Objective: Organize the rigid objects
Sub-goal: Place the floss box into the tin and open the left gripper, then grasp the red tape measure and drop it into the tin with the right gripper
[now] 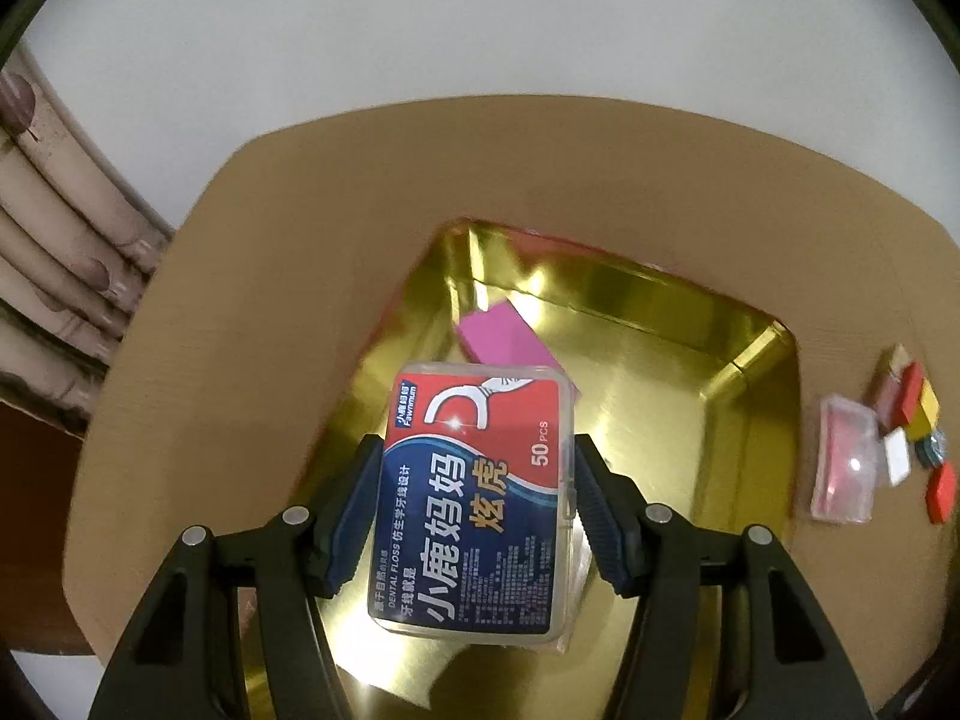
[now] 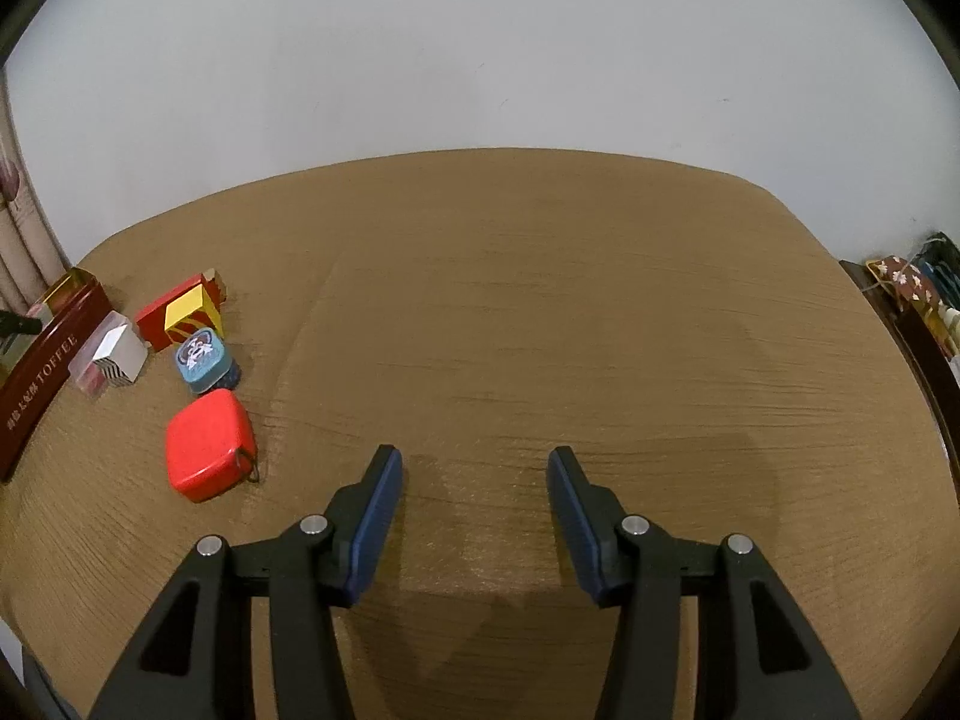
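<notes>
Floss box [image 1: 474, 504] pinched in my left claw [image 1: 477, 501] above gold tin [image 1: 648, 312], pink block [image 1: 510, 342] beyond; right claw [image 2: 474, 516] spread, empty; red case [image 2: 207, 447] leftward unsorted.

A wooden table against a plain pale wall

The table [image 2: 540, 330] has a tan top with fine horizontal grain and rounded far corners; soft shadows fall across its near half in the right wrist view. Behind it rises a wall [image 2: 480, 48] of flat, unmarked off-white, evenly lit. At the left edge hangs a curtain [image 1: 54, 228] in cream folds printed with dull reddish-brown motifs, reaching down beside the table's corner. Under it, in the left wrist view, a dark brown surface [image 1: 36, 540] shows below the table's edge. At the far right of the right wrist view, dark wooden furniture [image 2: 918, 348] carries a cluster of small patterned items too blurred to identify.
</notes>
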A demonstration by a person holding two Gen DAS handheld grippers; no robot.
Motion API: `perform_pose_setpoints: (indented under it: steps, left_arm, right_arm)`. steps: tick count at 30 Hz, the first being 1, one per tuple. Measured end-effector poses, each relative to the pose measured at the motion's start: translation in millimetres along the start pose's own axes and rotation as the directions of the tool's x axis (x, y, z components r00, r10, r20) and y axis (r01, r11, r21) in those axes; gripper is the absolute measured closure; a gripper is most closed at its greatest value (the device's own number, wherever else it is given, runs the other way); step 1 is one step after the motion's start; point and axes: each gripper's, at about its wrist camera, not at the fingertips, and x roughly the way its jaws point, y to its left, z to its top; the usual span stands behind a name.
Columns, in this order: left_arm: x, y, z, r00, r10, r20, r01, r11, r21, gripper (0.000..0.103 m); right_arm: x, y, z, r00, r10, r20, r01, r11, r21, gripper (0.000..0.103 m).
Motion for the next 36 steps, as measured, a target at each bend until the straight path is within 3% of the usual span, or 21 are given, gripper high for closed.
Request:
perform_pose_setpoints:
  steps: [8, 12, 15, 20, 25, 31, 36]
  left_arm:
    - [1.1, -13.0, -1.7, 0.995, 0.1, -0.004, -0.099, 0.99, 0.097, 0.045]
    - [-14.0, -14.0, -2.4, 0.999, 0.025, 0.037, -0.027, 0.998, 0.056, 0.043]
    - [-31.3, -12.2, -2.5, 0.997, -0.008, 0.078, 0.006, 1.0, 0.031, 0.033]
    - [-74.3, -18.1, -7.5, 0.987, -0.005, 0.162, 0.008, 1.0, -0.018, 0.033]
    - [-126.8, -49.0, -44.4, 0.964, -0.049, 0.26, 0.062, 0.997, -0.041, 0.033]
    - [-157.1, -84.6, -110.0, 0.937, -0.205, 0.283, 0.228, 0.972, -0.052, 0.028]
    - [-149.2, -108.0, -155.3, 0.95, -0.197, 0.242, 0.217, 0.974, -0.059, 0.026]
  right_arm:
    - [0.4, -1.0, 0.6, 1.0, 0.005, -0.007, -0.006, 1.0, -0.005, 0.051]
    - [-3.8, -2.1, -1.8, 1.0, 0.016, 0.002, -0.016, 1.0, -0.004, 0.051]
    - [-7.5, -2.1, -2.8, 0.999, 0.032, 0.015, -0.032, 0.999, -0.011, 0.051]
    - [-19.6, 7.4, -5.6, 0.996, 0.079, 0.043, -0.075, 0.994, -0.075, 0.051]
    - [-28.9, 39.3, -10.2, 0.981, 0.193, 0.008, -0.19, 0.971, -0.149, 0.051]
    - [-27.1, 73.2, -1.4, 0.969, 0.246, -0.035, -0.246, 0.928, -0.278, 0.051]
    - [-16.0, 79.5, 11.9, 0.957, 0.275, -0.098, -0.291, 0.898, -0.329, 0.051]
